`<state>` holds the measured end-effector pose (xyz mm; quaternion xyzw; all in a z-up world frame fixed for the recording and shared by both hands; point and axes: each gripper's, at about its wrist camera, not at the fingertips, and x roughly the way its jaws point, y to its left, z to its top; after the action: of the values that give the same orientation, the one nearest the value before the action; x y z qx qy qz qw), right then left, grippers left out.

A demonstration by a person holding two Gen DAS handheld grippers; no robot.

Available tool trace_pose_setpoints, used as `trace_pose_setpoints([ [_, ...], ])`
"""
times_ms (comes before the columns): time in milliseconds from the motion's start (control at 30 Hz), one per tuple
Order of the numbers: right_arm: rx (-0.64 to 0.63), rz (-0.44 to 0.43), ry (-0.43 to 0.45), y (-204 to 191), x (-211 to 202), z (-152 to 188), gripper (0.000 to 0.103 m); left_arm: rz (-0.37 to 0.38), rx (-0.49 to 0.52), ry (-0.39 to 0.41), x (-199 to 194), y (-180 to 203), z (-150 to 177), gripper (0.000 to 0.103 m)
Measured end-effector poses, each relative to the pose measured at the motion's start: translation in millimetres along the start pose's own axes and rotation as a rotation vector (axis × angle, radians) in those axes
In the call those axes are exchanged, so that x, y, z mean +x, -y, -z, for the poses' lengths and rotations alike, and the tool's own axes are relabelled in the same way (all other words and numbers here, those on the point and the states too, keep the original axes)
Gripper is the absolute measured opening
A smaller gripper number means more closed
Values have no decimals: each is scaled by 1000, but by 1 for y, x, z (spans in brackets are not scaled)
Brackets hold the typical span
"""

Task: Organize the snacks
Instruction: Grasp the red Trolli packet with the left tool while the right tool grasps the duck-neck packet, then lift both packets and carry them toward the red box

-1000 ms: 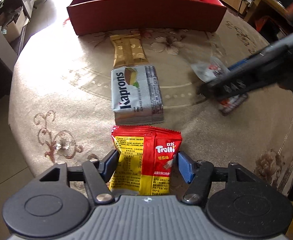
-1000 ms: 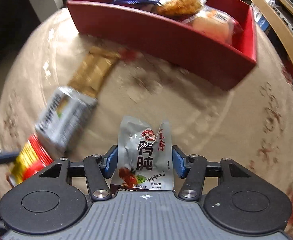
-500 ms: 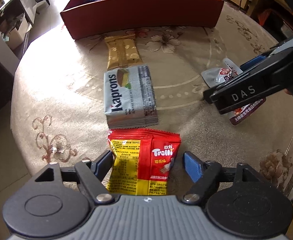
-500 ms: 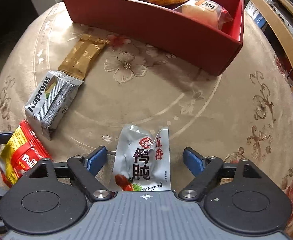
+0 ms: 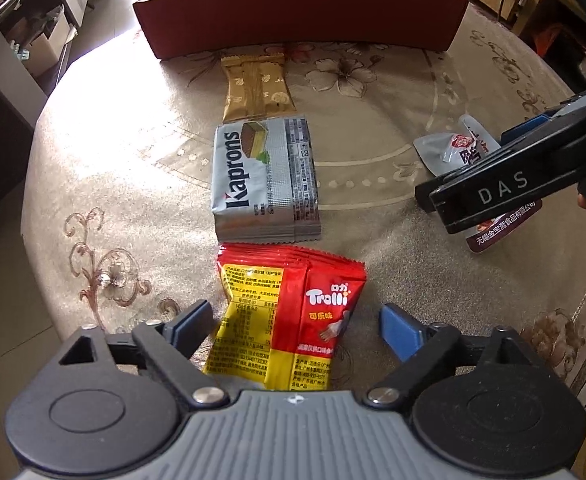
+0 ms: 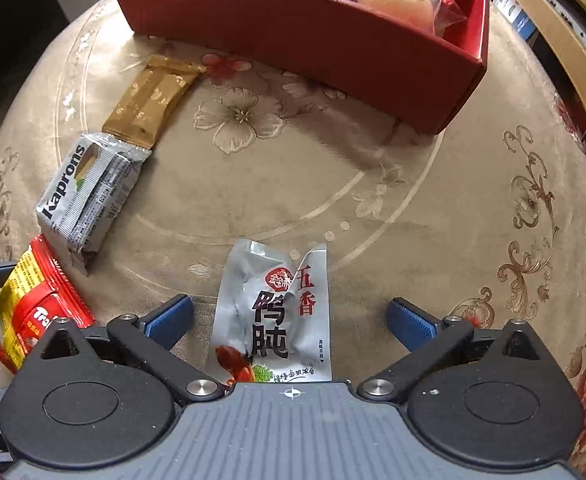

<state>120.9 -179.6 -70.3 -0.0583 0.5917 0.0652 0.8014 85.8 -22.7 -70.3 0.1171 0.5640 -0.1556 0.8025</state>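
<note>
A red and yellow Trolli packet lies flat on the table between the pads of my left gripper; its jaws are opening and stand clear of the packet on both sides. Beyond it lie a silver Kaprons packet and a gold wrapper. In the right wrist view a silver pouch with Chinese print rests on the cloth between the wide pads of my right gripper, whose jaws are opening too. The red box at the far edge holds several snacks.
The round table wears a beige floral cloth. My right gripper's black arm crosses the right side of the left wrist view, over the silver pouch. Wooden furniture stands past the table at right, cabinets at left.
Both grippers have let go: the left opened off the Trolli packet, the right off the silver pouch. Both packets now lie loose on the cloth.
</note>
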Motion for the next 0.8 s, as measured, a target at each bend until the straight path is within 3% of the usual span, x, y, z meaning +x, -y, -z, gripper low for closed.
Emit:
trace_pose_setpoints([
  [133,-32,1,26,-2,-6,9,98,-4,-29,-12,0,-1,0,89],
  [267,-60,-22,33,-7,-21,16,63,-7,-40,-7,-4,3,2,76],
  [467,-87,-21,43,-11,-34,19,59,14,-88,-3,-13,-3,0,50],
  [800,-47,-31,96,-2,-55,23,59,42,-95,30,-22,5,-5,46],
])
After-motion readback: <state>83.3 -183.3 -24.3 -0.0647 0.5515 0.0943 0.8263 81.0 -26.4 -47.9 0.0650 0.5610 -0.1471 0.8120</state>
